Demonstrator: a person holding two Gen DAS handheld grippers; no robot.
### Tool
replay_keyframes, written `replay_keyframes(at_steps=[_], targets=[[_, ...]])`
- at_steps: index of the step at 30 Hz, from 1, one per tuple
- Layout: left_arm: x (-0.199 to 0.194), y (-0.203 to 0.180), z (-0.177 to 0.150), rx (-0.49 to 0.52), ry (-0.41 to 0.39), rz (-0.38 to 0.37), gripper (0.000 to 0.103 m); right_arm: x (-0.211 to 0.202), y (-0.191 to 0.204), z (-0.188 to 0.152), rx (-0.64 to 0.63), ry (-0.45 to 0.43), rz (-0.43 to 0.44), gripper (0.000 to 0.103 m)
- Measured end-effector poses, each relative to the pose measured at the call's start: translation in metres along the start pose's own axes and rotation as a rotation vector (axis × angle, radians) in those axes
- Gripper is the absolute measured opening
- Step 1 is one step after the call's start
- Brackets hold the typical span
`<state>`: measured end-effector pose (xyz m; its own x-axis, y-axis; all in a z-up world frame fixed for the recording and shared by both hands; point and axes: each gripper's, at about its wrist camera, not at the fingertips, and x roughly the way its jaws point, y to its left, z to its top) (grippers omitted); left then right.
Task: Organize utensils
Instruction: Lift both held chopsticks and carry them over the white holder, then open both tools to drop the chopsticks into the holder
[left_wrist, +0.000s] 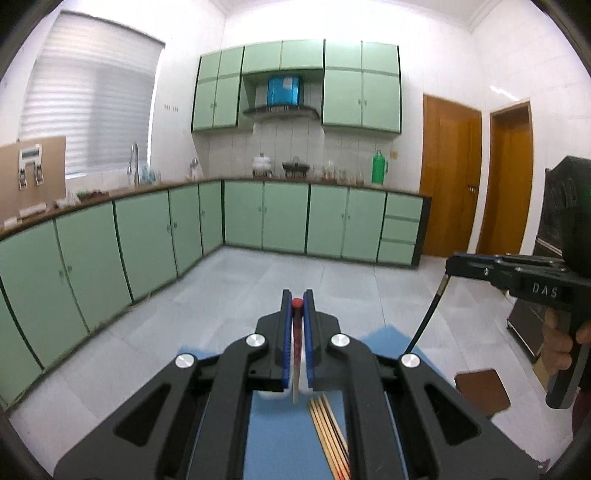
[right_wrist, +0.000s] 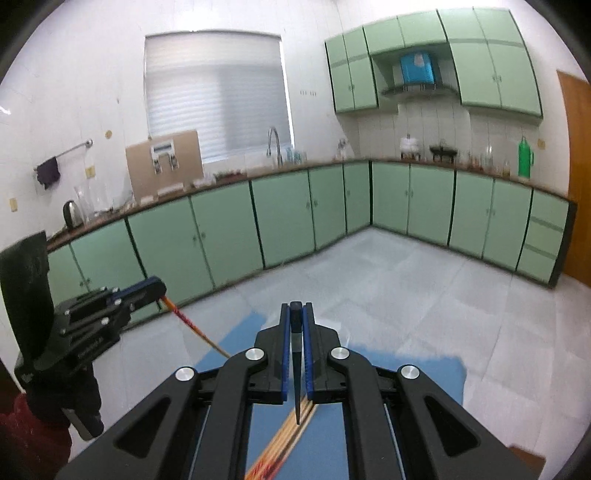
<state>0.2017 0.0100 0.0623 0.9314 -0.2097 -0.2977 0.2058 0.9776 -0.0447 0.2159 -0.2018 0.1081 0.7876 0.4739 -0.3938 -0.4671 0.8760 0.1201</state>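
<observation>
In the left wrist view my left gripper (left_wrist: 297, 297) is shut on a red-topped chopstick (left_wrist: 296, 343) that hangs down with its pale tip above the blue mat (left_wrist: 273, 439). Several wooden chopsticks (left_wrist: 328, 432) lie on that mat below. To the right, my right gripper (left_wrist: 448, 266) holds a thin black chopstick (left_wrist: 428, 314). In the right wrist view my right gripper (right_wrist: 295, 308) is shut on that black chopstick (right_wrist: 296, 369), which points down at the chopsticks (right_wrist: 291, 435) on the blue mat (right_wrist: 406, 373). The left gripper (right_wrist: 160, 287) at the left holds the red and orange chopstick (right_wrist: 195, 328).
Both grippers are raised well above the mat, over a grey tiled floor (left_wrist: 258, 280). Green base cabinets (left_wrist: 147, 236) under a brown counter run along the walls. A brown square board (left_wrist: 482, 391) sits right of the mat. Wooden doors (left_wrist: 450, 177) stand at the far right.
</observation>
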Motion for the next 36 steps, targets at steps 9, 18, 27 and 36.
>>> replay_keyframes(at_steps=[9,18,27,36], targets=[[0.055,-0.003,0.048,0.028,-0.082,0.032,0.005,0.051,-0.014,0.06,0.003,-0.081,-0.064,0.006],[0.132,0.008,0.014,0.014,0.011,0.038,0.005,0.121,-0.039,0.03,0.036,-0.01,-0.11,0.006],[0.149,0.03,-0.004,-0.011,0.089,0.044,0.025,0.134,-0.048,0.004,0.052,0.052,-0.108,0.022],[0.095,0.031,-0.017,-0.01,0.069,0.059,0.057,0.067,-0.052,-0.023,0.085,-0.015,-0.174,0.07]])
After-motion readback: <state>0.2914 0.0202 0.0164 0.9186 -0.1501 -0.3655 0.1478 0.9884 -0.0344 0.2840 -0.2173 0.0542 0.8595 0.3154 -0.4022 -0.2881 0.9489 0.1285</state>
